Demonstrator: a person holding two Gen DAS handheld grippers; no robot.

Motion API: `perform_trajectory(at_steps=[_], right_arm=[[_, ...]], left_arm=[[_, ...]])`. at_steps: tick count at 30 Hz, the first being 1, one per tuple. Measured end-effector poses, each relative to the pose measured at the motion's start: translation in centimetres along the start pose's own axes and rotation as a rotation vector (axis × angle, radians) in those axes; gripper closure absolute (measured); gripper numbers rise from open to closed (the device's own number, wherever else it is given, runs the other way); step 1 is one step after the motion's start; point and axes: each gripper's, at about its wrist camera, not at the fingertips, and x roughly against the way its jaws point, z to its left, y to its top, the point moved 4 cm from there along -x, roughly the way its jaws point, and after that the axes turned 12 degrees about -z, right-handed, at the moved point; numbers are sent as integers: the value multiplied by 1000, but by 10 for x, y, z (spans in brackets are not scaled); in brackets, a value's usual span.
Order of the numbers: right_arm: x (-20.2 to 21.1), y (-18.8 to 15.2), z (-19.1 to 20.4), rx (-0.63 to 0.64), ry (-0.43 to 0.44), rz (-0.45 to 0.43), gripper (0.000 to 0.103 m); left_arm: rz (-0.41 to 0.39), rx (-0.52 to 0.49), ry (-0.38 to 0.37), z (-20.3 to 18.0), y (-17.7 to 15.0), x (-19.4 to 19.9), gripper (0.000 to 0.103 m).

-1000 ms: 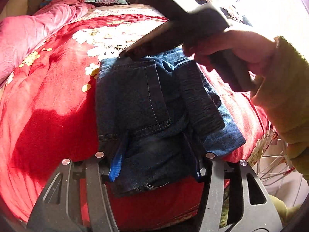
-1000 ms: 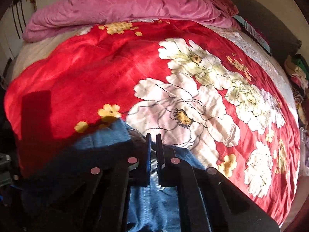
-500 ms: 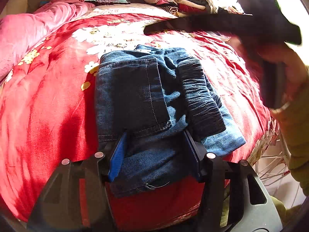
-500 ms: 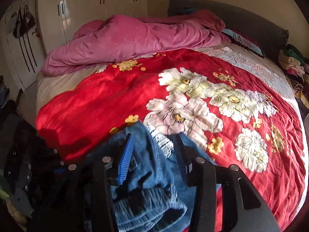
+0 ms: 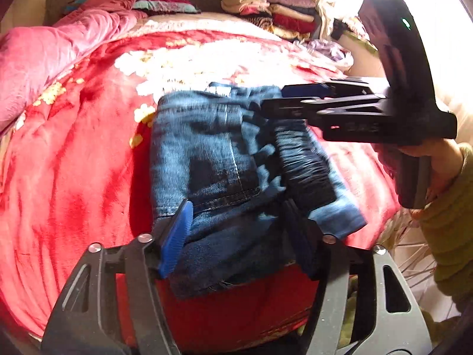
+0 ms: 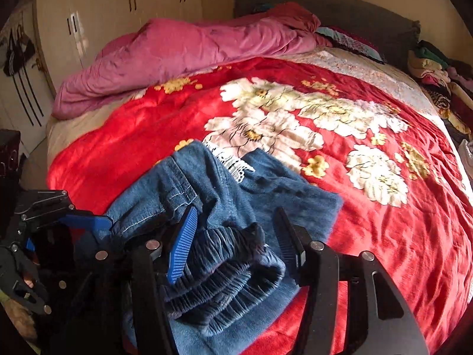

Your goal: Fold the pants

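Folded blue jeans [image 5: 224,159] lie on the red flowered bedspread [image 5: 74,177] near the bed's front edge, the dark ribbed waistband [image 6: 224,263] on top. My left gripper [image 5: 237,204] sits low at the near end of the jeans. Its jaws are opening, with the denim bundle lying between the pads. My right gripper [image 6: 236,210] hovers over the waistband. Its jaws are opening too, and they press on nothing. In the left wrist view the right gripper [image 5: 272,100] reaches in from the right over the far part of the jeans, held by a hand [image 5: 437,159] in an olive sleeve.
A pink duvet [image 6: 189,50] is heaped along the far left of the bed. A stack of folded clothes [image 5: 266,9] sits at the head end. Cream wardrobe doors [image 6: 118,9] stand beyond. The bed edge and a white wire rack [image 5: 414,260] are at the lower right.
The right gripper was shut at the jeans' far edge; it has opened, let go and drawn back to the right. The left jaws have spread a little wider around the denim.
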Motion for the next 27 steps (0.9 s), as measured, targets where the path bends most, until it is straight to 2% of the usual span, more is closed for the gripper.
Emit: perform_trajectory(at_steps=[3,5,6,8,9,12,17,19,21,22,26,27], right_arm=[[34,5,-12,-37,-36,-70,39],[55,4,-18,-50,-69,-103,38],[64,2,-21,-58,-85,-111,30],[78,-4,-27,-76,-118,-120,25],[82,-8,-30,-86,-133,-111,25],[88,-22,-39,-121,-158,-79,25],[75,-42,-37,-201,-118,-11,25],[64,-49,-35,-228,-87,23,28],[53,-56,-33,-271,-51,54,36],[47,-60,-32,-289,-39,69,36],[29,-70,-36,-359,-20,96,41],[25,-72,-36,-375,-16,101,45]], left_arm=[[-46,13,8,2,10,14,42],[-73,17,27,4,17,21,38],[-83,17,36,6,20,24,36],[-91,34,54,13,26,25,29],[-92,48,62,18,30,24,24],[-89,101,78,33,36,19,22],[-46,148,71,44,37,-4,22],[-26,175,69,48,33,-14,22],[-8,192,60,50,28,-23,22],[6,194,68,52,25,-28,22],[36,228,53,58,17,-45,23],[39,223,55,58,16,-48,26]])
